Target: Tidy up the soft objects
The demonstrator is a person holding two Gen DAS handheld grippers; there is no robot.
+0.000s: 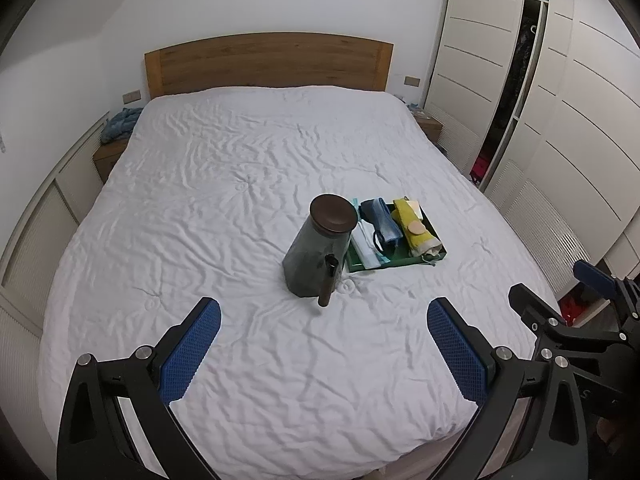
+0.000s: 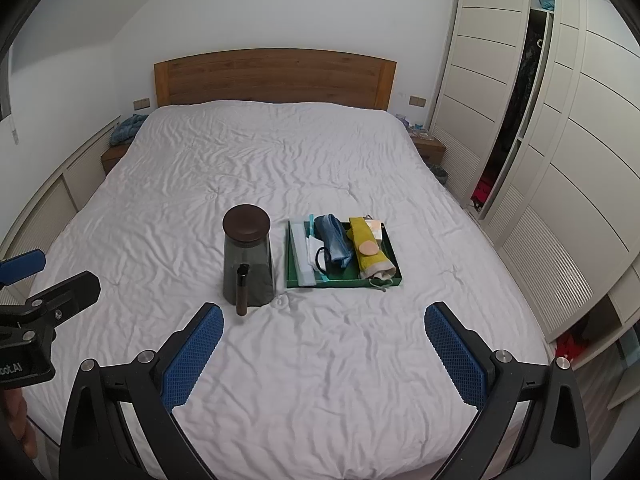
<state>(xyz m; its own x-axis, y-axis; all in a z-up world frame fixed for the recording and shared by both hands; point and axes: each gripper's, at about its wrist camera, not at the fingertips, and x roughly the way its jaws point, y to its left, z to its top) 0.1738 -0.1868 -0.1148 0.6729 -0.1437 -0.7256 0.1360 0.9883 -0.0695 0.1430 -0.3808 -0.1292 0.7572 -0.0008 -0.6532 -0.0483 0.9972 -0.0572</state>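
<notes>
A green tray [image 1: 438,236] [image 2: 294,280] lies on the white bed. It holds a yellow cloth item [image 1: 414,228] [image 2: 366,250], a blue pouch [image 1: 382,220] [image 2: 334,240] and a pale folded cloth [image 1: 366,250] [image 2: 302,254]. A dark grey jar with a brown lid [image 1: 316,248] [image 2: 248,260] stands left of the tray. My left gripper [image 1: 324,336] is open and empty above the bed's near part. My right gripper [image 2: 324,340] is open and empty too, short of the tray. Each gripper shows at the edge of the other's view.
The bed [image 1: 224,184] [image 2: 256,168] has a wooden headboard [image 1: 268,62] [image 2: 276,78]. Nightstands flank it; the left one carries a blue cloth [image 1: 120,122] [image 2: 128,128]. A white wardrobe [image 1: 560,120] [image 2: 560,140] stands along the right, partly open.
</notes>
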